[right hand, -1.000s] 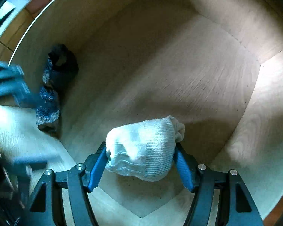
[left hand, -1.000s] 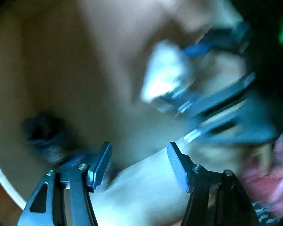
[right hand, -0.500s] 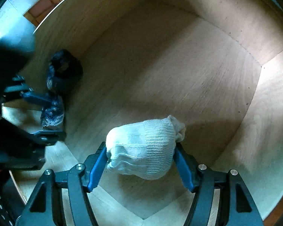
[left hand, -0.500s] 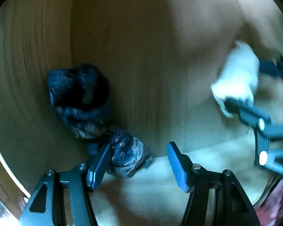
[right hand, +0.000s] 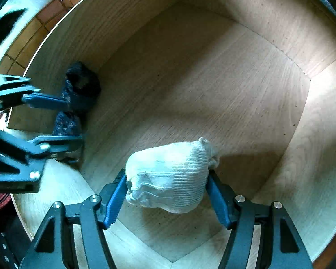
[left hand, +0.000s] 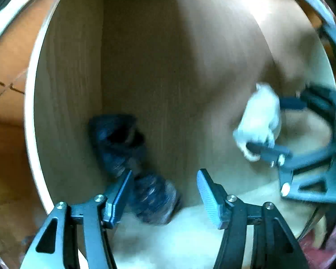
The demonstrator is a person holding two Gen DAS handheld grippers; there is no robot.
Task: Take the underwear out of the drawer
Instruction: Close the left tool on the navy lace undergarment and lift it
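Pale wooden drawer (right hand: 212, 85) is sitting above tiled floor (left hand: 4, 103). Right hand-held gripper (right hand: 166, 198) is clamping the white bundle (right hand: 168, 179); left hand-held gripper (left hand: 163, 192), jaws closing, is straddling the dark bundle (left hand: 154, 199) by the wall.

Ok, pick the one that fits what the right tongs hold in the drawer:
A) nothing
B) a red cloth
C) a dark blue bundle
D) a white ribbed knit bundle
D: the right tongs press on both sides of the white ribbed knit bundle, while the dark blue bundle lies by the drawer wall.
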